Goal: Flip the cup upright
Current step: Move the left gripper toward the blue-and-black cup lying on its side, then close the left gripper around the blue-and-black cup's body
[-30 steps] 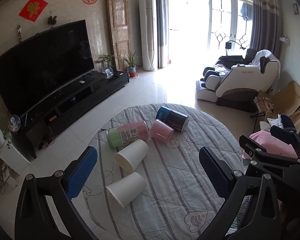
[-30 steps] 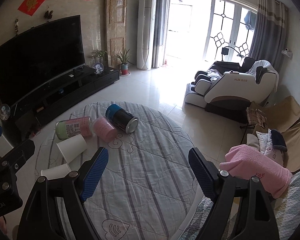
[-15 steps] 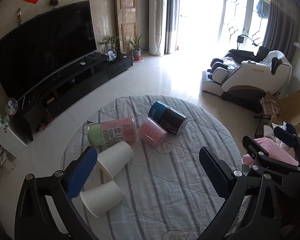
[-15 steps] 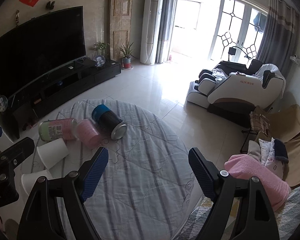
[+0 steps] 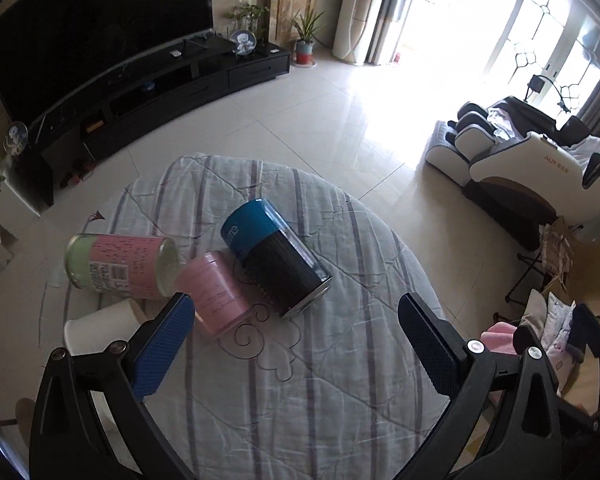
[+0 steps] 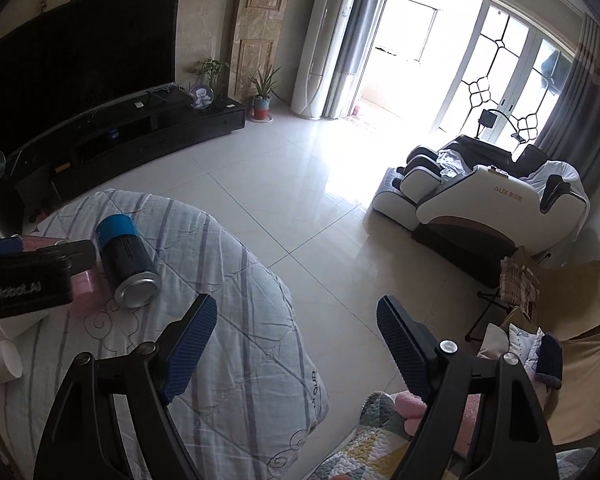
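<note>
**Nothing flipped yet, every cup is lying down**

So as far as I can tell the job hasn't really started. The pink cup (image 5: 216, 294) is on its side on the striped tablecloth (image 5: 340, 380), just ahead of the left gripper (image 5: 296, 340) and right up against its left fingertip (image 5: 168, 336). Its mouth seems to point back toward the claw. My guess is that's the one being lined up, but honestly it could be any of them.

Working outward from there: the blue-and-black can (image 5: 276, 256) lies tipped over just beyond the claw, between the fingers' line of sight, touching or nearly touching the pink cup. Further left of the pink one is the green-and-pink can (image 5: 120, 266), also on its side. Below that, tucked behind the left finger, a white paper cup (image 5: 100, 328) lies down too. From the right wrist view another white paper cup (image 6: 6, 360) peeks in at the far left edge.

Left claw is spread wide with nothing between the pads. The right gripper (image 6: 296, 340) is the same, wide open and empty, hanging off the table's edge over the floor, well away from the cups.

What's left, basically everything: close in, grab, rotate, set down standing.
</note>
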A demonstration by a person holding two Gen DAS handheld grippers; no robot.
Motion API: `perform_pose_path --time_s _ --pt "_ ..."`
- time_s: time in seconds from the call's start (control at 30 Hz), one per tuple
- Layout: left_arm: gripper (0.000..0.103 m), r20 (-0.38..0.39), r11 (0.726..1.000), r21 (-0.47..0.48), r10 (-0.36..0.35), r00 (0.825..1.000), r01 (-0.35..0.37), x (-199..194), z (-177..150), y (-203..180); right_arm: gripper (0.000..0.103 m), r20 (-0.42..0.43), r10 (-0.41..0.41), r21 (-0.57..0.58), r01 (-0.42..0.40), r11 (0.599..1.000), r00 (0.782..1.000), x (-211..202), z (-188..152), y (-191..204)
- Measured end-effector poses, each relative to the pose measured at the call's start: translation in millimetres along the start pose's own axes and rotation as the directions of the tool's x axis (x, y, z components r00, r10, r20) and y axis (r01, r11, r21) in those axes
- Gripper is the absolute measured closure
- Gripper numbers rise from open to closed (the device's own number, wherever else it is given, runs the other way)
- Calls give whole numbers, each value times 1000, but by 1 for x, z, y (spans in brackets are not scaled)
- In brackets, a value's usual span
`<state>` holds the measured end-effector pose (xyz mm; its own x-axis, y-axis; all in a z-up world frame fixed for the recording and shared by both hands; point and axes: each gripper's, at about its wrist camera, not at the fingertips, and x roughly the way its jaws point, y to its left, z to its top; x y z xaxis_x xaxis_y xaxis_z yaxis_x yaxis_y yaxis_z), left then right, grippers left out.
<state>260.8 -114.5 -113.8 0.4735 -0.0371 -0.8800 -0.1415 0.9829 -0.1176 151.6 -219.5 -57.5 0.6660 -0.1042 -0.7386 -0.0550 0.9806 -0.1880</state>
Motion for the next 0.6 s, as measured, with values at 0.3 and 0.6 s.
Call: perform_pose_path --time_s 0.3,0.6 --pt "0 -64 986 -152 62 996 -71 69 42 -31 20 -61 45 -37 -48 998 997 51 12 -26" --pt "0 -154 942 -290 131 979 -171 124 58 -16 20 -129 69 -64 -78 995 989 87 17 -33"
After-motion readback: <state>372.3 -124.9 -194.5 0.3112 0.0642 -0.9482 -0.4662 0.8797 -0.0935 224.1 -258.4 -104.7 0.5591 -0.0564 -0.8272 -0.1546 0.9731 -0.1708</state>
